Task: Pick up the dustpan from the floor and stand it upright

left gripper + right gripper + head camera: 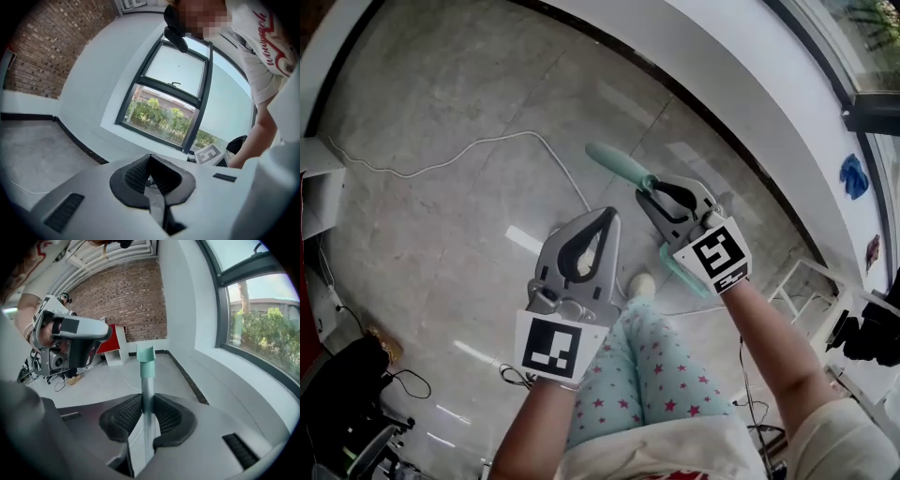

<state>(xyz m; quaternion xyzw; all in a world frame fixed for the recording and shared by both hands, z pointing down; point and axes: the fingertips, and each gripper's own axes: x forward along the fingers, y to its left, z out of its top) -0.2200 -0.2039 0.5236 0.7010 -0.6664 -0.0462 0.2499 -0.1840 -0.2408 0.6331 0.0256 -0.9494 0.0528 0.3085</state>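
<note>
Right gripper view, right gripper (147, 400) clamped on dustpan handle (146, 363), left gripper (150, 174) closed, empty

Daylight from the window (178, 93) lights your scene brightly and evenly, with only soft shadows. Pale glare streaks lie on the floor (441, 103). Your two gripper views bulge strongly and turn black at the corners; the head view is sharp.
</note>
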